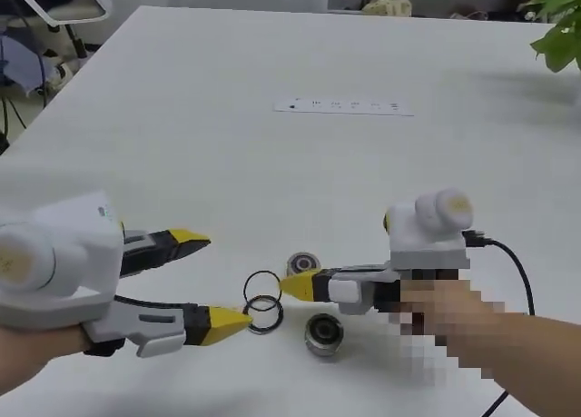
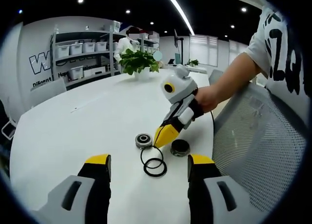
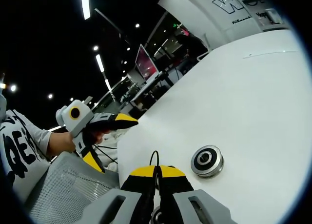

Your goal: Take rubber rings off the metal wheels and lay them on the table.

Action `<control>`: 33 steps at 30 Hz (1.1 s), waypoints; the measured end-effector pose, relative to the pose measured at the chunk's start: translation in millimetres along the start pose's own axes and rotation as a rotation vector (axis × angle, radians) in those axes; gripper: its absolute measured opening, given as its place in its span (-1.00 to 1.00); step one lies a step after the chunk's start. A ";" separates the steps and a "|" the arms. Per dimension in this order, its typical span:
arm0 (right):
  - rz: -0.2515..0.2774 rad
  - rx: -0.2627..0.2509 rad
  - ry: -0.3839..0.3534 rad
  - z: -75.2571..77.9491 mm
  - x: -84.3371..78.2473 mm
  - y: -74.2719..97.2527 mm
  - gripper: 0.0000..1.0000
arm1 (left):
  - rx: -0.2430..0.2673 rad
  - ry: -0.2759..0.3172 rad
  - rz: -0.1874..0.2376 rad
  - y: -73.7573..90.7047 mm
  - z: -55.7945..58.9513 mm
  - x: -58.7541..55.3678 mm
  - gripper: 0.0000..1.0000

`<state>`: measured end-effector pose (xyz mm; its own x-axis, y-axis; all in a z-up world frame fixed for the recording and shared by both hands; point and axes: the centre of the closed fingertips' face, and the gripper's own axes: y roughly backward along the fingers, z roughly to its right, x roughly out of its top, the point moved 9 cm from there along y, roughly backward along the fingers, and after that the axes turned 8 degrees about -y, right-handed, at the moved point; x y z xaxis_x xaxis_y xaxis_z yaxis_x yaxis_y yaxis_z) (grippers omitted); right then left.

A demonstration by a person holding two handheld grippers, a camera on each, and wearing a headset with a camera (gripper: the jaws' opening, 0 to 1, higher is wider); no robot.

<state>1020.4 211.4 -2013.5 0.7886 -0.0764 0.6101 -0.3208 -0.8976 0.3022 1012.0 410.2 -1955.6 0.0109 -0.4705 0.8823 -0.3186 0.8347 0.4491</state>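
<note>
right gripper [image 1: 291, 286]: pinched shut on rubber ring [image 1: 261, 273] | ring sticks out left of tip, low over table [image 1: 272, 181], beside laid ring [image 2: 145, 168] | left gripper [image 1: 216, 281]: wide, empty

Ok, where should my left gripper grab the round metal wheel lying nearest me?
Probably best to take the round metal wheel across its outer rim, from above. It lies flat on the white table, so the curved rim offers opposed sides for the jaws. Keep to its near side: the right gripper, shut on a black rubber ring, sits beyond.
</note>
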 end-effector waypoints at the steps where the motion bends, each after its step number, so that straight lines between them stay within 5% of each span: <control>1: -0.004 0.001 -0.004 0.0 -0.9 -0.6 -1.00 | 0.001 0.001 0.001 1.4 0.2 -0.3 0.24; 33: -0.068 -0.037 -0.023 6.4 -15.2 -7.2 -1.00 | 0.004 0.028 -0.021 14.8 9.8 -11.8 0.34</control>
<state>1014.1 216.2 -2029.5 0.8207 -0.0262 0.5708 -0.2853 -0.8843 0.3696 997.9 425.3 -1960.8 0.0440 -0.4797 0.8763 -0.3222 0.8235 0.4669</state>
